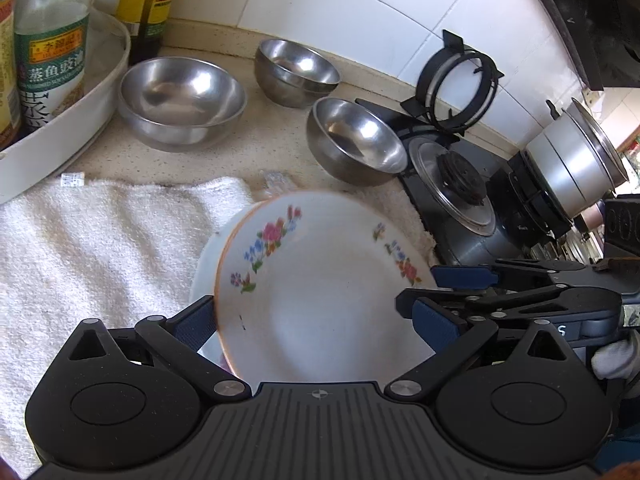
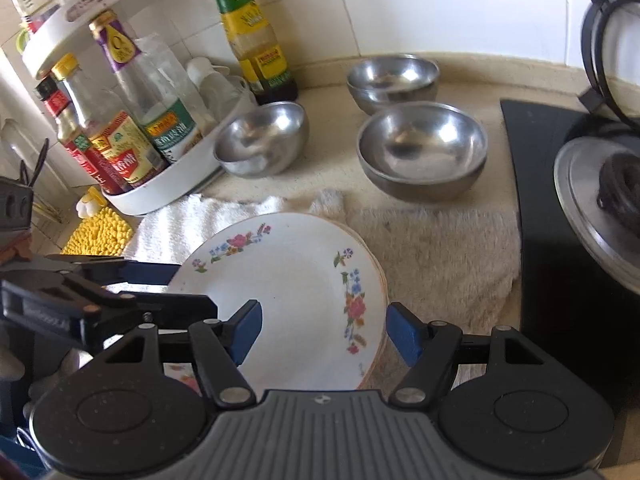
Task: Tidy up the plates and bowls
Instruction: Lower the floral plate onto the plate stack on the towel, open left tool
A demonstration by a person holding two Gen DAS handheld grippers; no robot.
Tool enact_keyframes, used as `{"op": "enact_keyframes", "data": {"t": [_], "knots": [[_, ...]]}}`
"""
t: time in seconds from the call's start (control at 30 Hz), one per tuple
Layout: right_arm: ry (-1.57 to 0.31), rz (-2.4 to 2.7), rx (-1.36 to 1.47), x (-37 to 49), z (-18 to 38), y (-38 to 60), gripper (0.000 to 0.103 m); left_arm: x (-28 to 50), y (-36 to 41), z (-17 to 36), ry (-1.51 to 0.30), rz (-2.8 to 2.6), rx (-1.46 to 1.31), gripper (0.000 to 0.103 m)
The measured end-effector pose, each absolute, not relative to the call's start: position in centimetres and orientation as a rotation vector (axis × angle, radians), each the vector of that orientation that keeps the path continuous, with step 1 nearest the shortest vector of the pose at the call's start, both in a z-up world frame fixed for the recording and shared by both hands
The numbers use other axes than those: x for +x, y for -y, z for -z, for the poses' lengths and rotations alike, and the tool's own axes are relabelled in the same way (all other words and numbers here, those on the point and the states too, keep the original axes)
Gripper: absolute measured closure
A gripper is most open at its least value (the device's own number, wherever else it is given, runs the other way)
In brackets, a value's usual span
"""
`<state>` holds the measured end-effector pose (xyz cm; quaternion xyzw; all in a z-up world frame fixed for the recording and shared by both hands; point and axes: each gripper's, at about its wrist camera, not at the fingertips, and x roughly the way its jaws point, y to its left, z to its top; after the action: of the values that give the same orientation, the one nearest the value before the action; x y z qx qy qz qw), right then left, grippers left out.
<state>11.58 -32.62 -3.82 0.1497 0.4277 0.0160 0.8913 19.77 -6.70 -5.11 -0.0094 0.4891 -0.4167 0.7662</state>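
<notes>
A white floral plate [image 1: 320,280] [image 2: 288,280] tops a stack of several plates on a white towel [image 1: 100,240] [image 2: 432,248]. My left gripper [image 1: 314,316] [image 2: 192,290] is spread wide across the plate's left rim. One pad sits behind the rim and the other over the plate. My right gripper [image 2: 325,320] [image 1: 420,288] is open astride the right rim, with one pad above the plate's well and one just outside the stack. Steel bowls [image 1: 182,100] [image 1: 296,70] [image 1: 356,140] [image 2: 262,136] [image 2: 394,76] [image 2: 422,148] stand behind on the counter. Two look like nested pairs.
A white round tray [image 1: 80,92] [image 2: 172,184] of sauce bottles stands at the back left. A black gas stove [image 1: 460,200] [image 2: 560,240] borders the towel on the right, with a pot [image 1: 572,168] on it and a pan ring [image 1: 456,84] leaning on the tiled wall. A yellow mat [image 2: 96,236] lies far left.
</notes>
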Motion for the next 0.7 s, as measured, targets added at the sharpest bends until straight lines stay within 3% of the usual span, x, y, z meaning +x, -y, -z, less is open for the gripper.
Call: {"op": "enact_keyframes", "data": {"t": [0.7], "knots": [[-0.787,0.088,0.372,14.9,1.9,38.8,0.032,22.3,9.1,2.0,-0.955,0.939,-0.04,0.0]]}}
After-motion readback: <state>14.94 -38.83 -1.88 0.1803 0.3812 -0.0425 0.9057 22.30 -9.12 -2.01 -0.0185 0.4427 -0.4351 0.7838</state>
